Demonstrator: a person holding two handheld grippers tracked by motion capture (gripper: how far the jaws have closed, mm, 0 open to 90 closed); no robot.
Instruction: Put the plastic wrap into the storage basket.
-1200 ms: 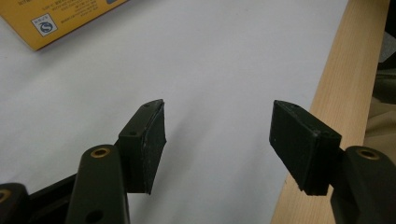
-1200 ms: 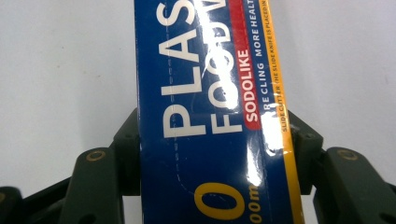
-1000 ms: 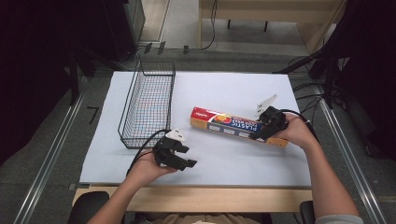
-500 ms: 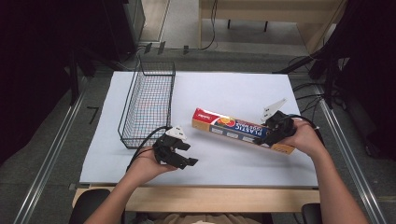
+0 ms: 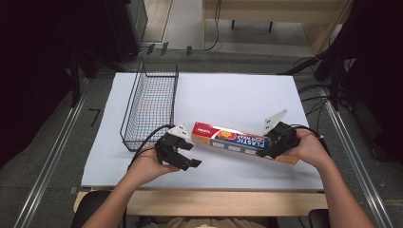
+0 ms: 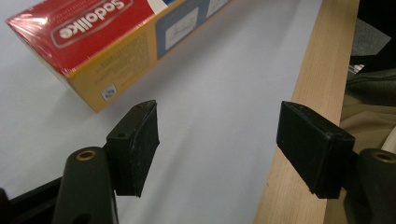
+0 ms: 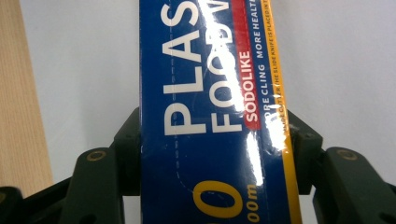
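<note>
A long plastic-wrap box [image 5: 233, 140], blue with a red end and yellow edges, lies across the white mat in the high view. My right gripper [image 5: 279, 142] is shut on it near its right end; in the right gripper view the pads press both long sides of the box [image 7: 210, 93]. My left gripper [image 5: 184, 156] sits just in front of the box's left end, open. Its jaws have just been opening and nothing is between them. In the left gripper view the red end of the box [image 6: 88, 42] lies beyond my left gripper [image 6: 218, 140].
A black wire basket [image 5: 151, 102] stands at the mat's left side, just behind the left hand. The white mat [image 5: 237, 90] covers the table. A wooden table edge [image 5: 214, 202] runs along the near side, also close to the left jaws [image 6: 303, 93].
The right hand has drawn the box nearer the table's front edge. The left gripper's jaws have spread apart while the left hand stayed put.
</note>
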